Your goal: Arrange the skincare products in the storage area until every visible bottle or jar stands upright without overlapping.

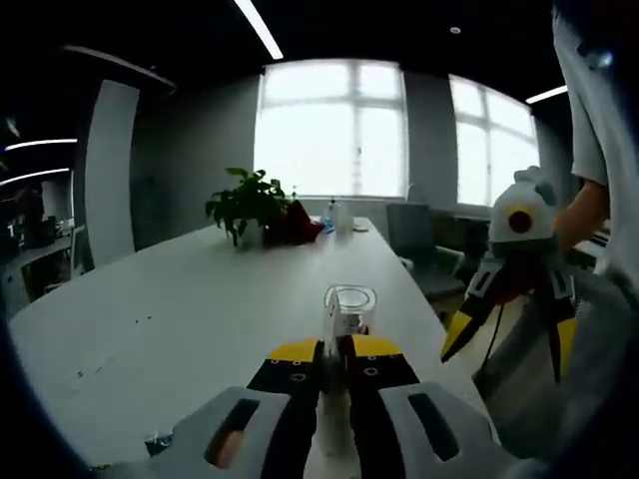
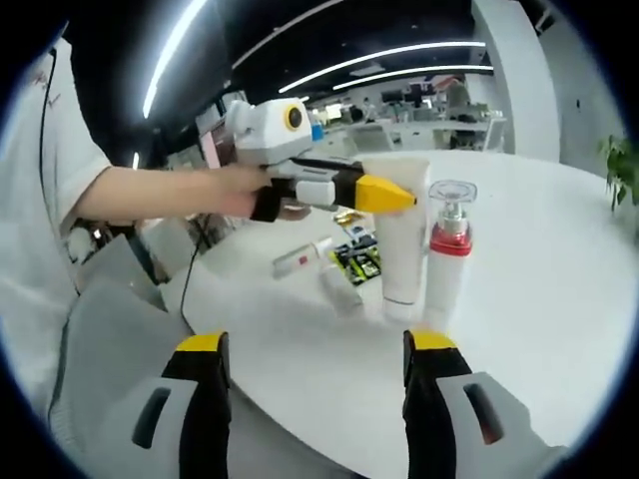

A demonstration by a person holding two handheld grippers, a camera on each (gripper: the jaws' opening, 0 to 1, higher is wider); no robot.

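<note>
— Starting with the left gripper view: what are we holding?

— We are pinching the left gripper (image 1: 334, 361) shut on a clear-capped bottle (image 1: 348, 309), which is rising at twelve o'clock from the jaw tips over the white table (image 1: 170, 319). A potted plant (image 1: 248, 205) is sitting far off at eleven o'clock, and the right gripper (image 1: 514, 289) is hanging at three o'clock off the table edge.

— And in the right gripper view?

— We are keeping the right gripper (image 2: 318, 354) wide open, gripping nothing. At one o'clock a white tube (image 2: 401, 235) is standing upright, just beside a red-collared pump bottle (image 2: 446, 259) with a clear cap; the left gripper's yellow tip is reaching them. We are judging it to be the same bottle as in the other view.

— What is left?

— At twelve o'clock a small bottle (image 2: 300, 259) is lying on its side, next to flat sachets (image 2: 356, 261). We are reckoning two are standing and that one is waiting to be righted. No tray or box is showing, so we cannot tell the storage area's bounds.
</note>
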